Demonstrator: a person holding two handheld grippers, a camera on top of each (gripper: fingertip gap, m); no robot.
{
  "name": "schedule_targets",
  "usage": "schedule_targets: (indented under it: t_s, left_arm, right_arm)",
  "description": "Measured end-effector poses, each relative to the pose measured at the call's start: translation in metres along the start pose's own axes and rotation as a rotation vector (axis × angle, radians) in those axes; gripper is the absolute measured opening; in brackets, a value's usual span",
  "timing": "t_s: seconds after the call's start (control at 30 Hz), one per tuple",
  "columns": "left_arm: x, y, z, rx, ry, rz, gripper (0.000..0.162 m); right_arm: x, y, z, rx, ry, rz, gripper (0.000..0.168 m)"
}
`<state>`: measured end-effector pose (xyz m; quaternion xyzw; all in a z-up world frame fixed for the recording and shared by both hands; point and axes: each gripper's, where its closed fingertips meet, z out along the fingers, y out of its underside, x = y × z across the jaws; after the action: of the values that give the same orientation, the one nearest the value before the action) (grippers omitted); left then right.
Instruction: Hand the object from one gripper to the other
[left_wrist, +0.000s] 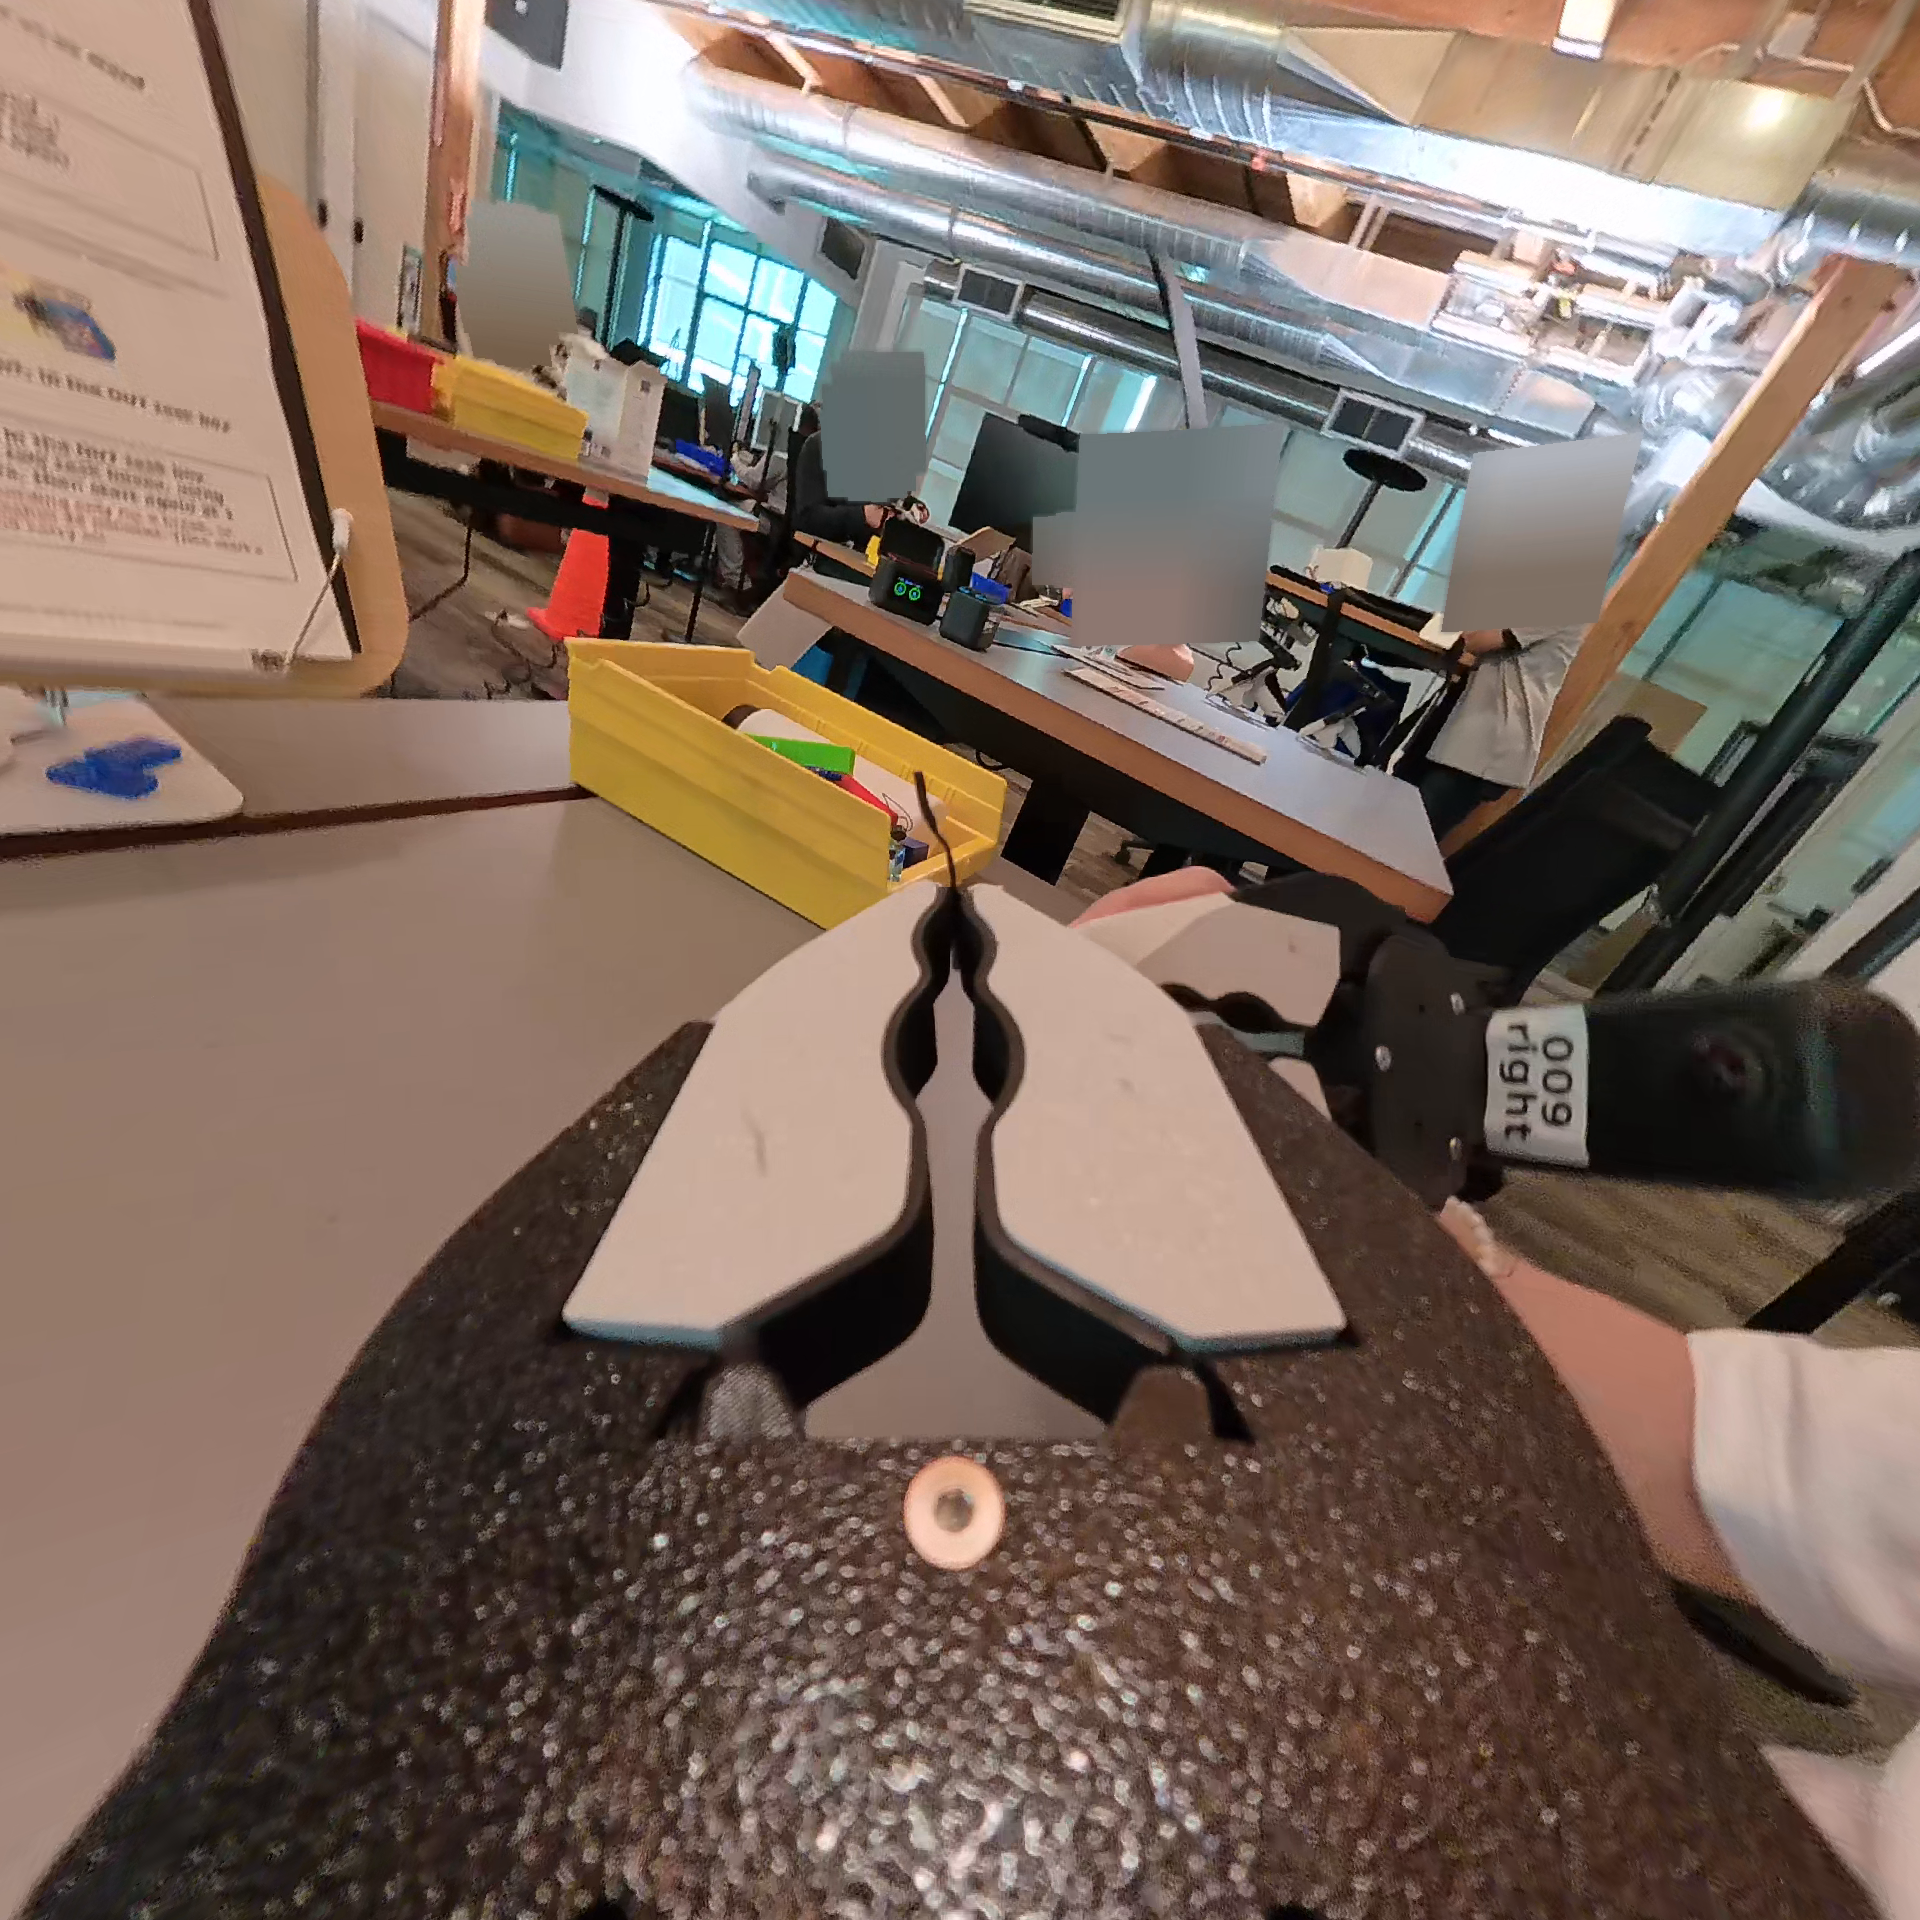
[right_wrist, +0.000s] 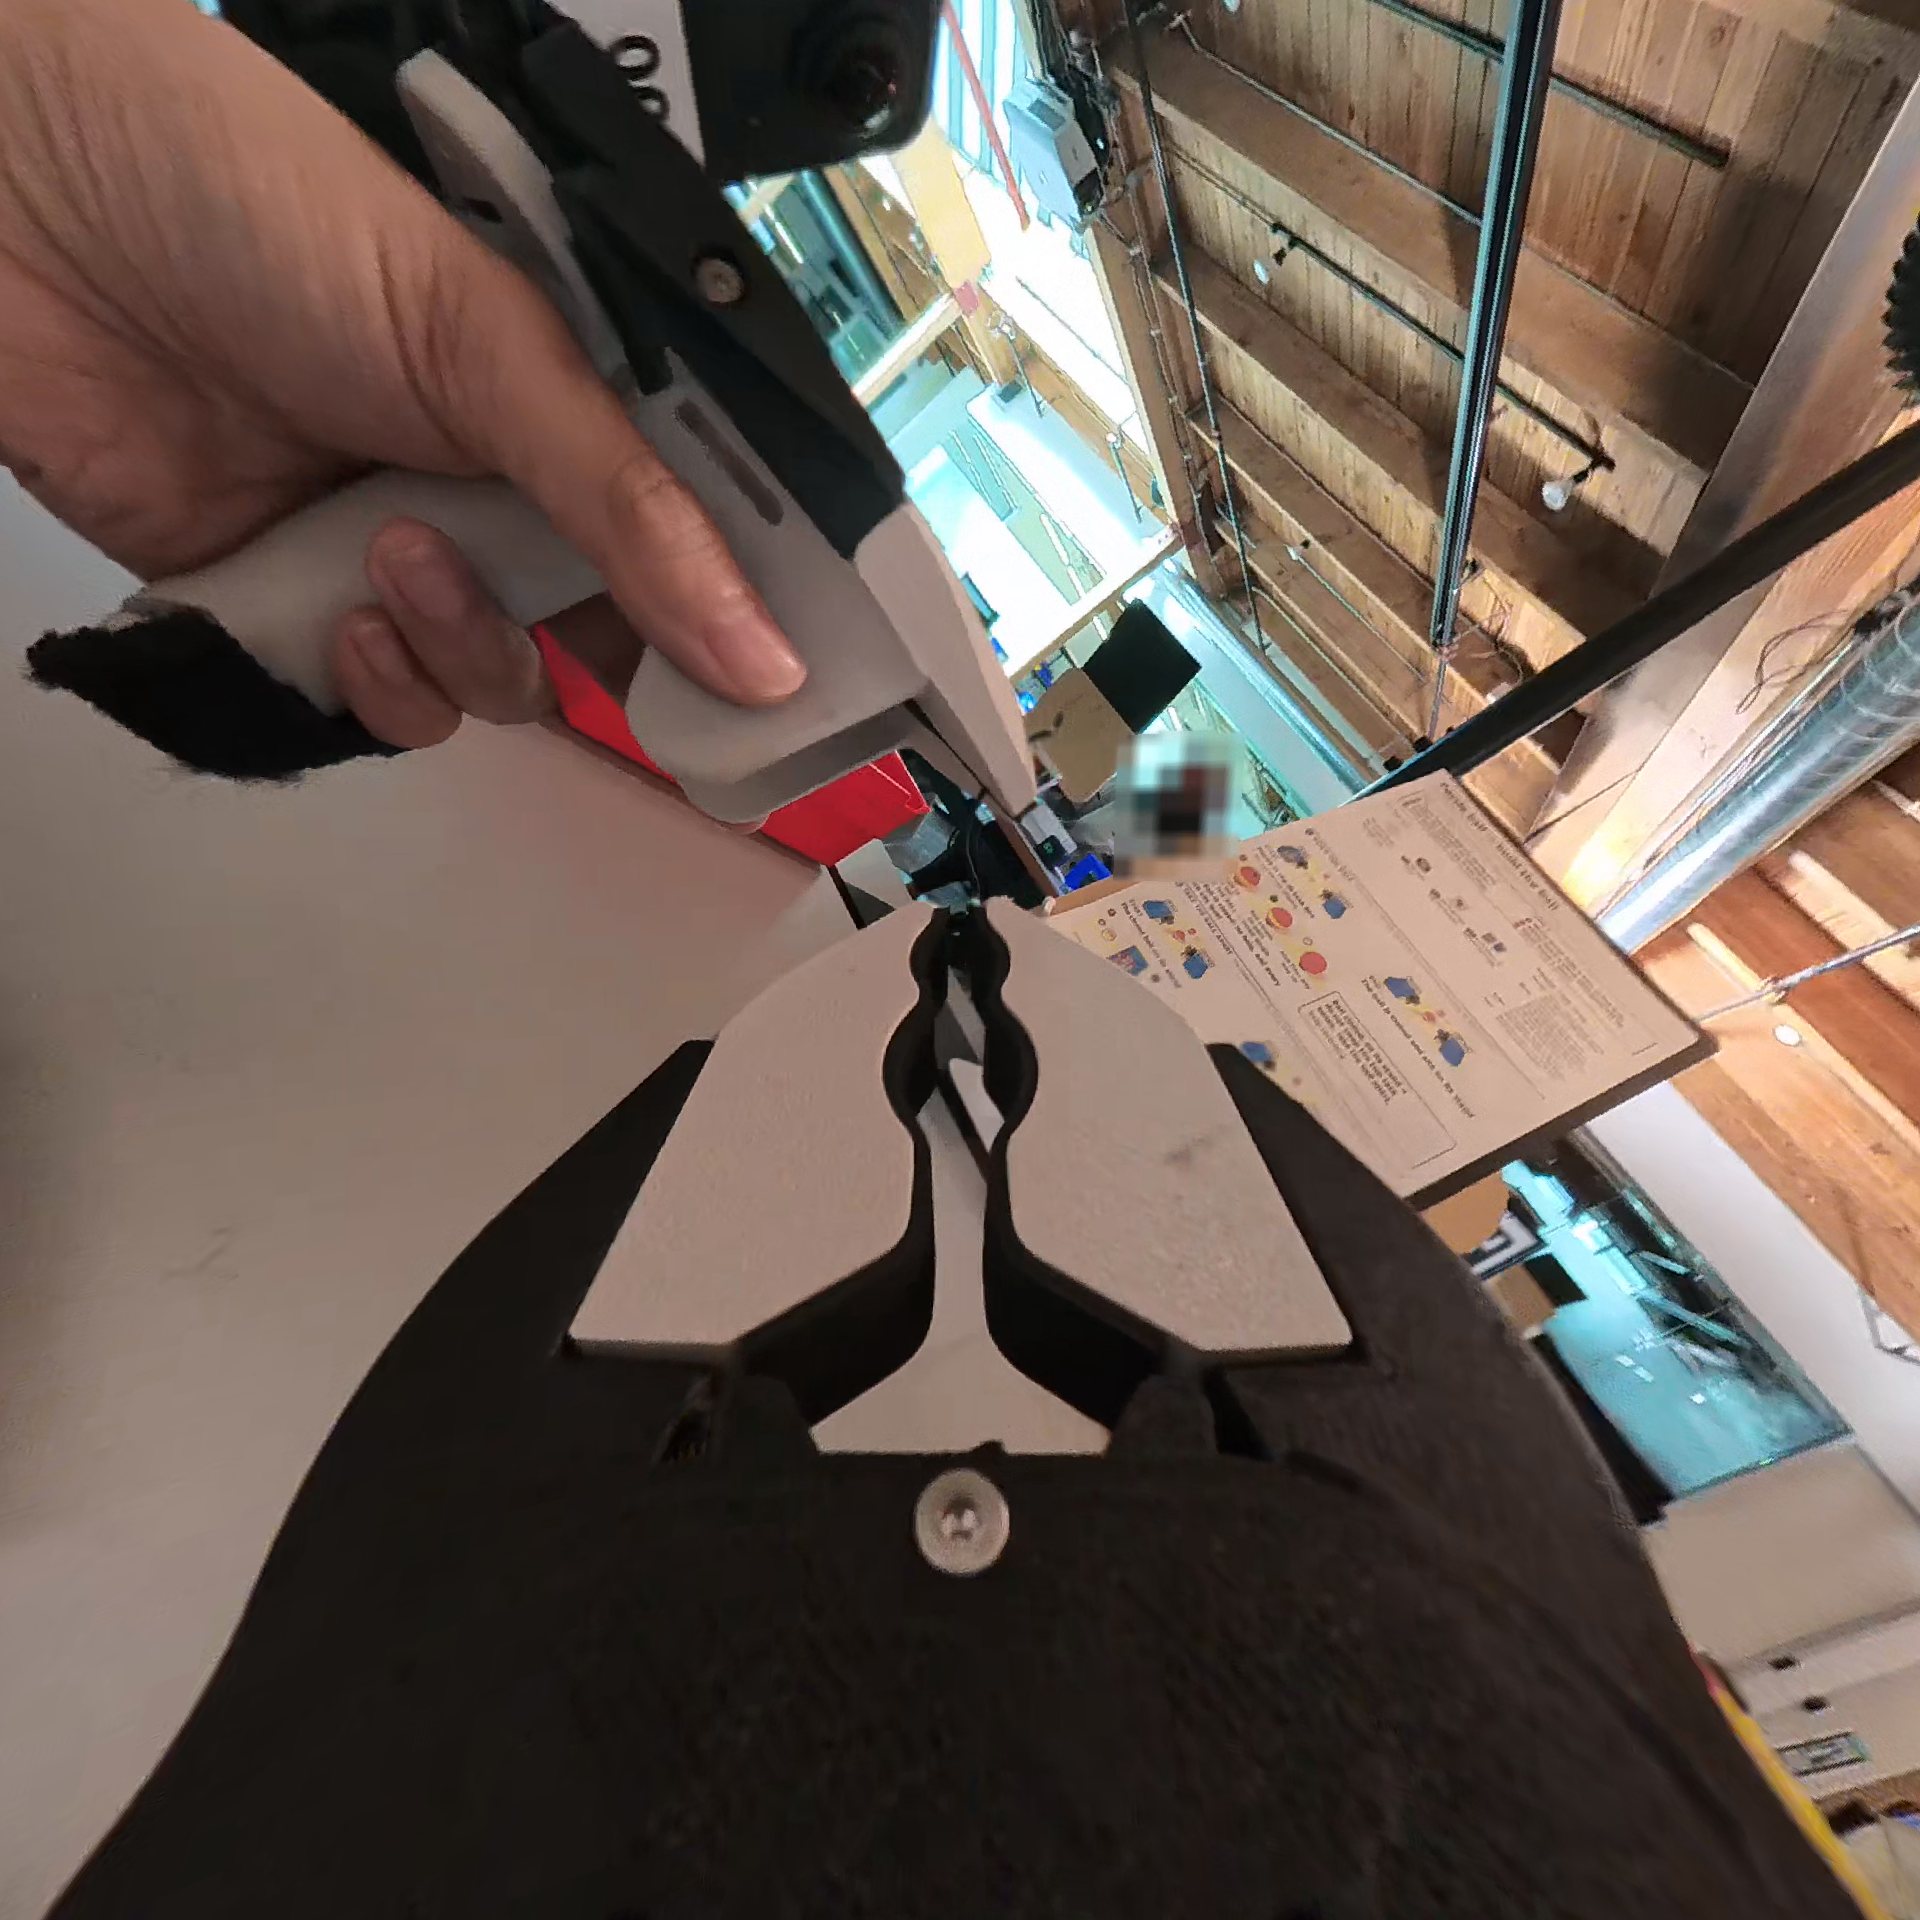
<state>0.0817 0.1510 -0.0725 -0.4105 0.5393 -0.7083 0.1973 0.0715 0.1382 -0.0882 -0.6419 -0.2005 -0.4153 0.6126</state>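
Note:
The object is a thin black cord. In the left wrist view my left gripper is shut on it: the cord runs down between the pale fingers and its free end curls up past the tips. My right gripper sits close on the right, and its fingers reach in behind my left gripper's right finger. In the right wrist view my right gripper is shut with the black cord at its tips. The cord leads up to the left gripper, which a hand holds at top left.
A yellow bin with coloured parts stands on the grey table just beyond the tips. An instruction board stands at far left, also in the right wrist view. A red bin lies behind the left gripper. People sit at desks beyond. Only a small space, under 4 cm, lies between the two pairs of fingers.

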Motion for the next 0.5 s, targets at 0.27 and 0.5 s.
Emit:
schedule_targets:
  t_s: [0.27,0.5]
  left_arm:
    - [0.011,-0.015,-0.011,0.032,0.054,0.387,0.036]
    - [0.005,0.009,-0.022,-0.202,-0.054,1.079,0.041]
  right_arm:
    - [0.000,0.003,-0.006,0.040,-0.209,0.457,0.003]
    - [0.004,0.012,-0.014,-0.029,-0.345,0.809,0.003]
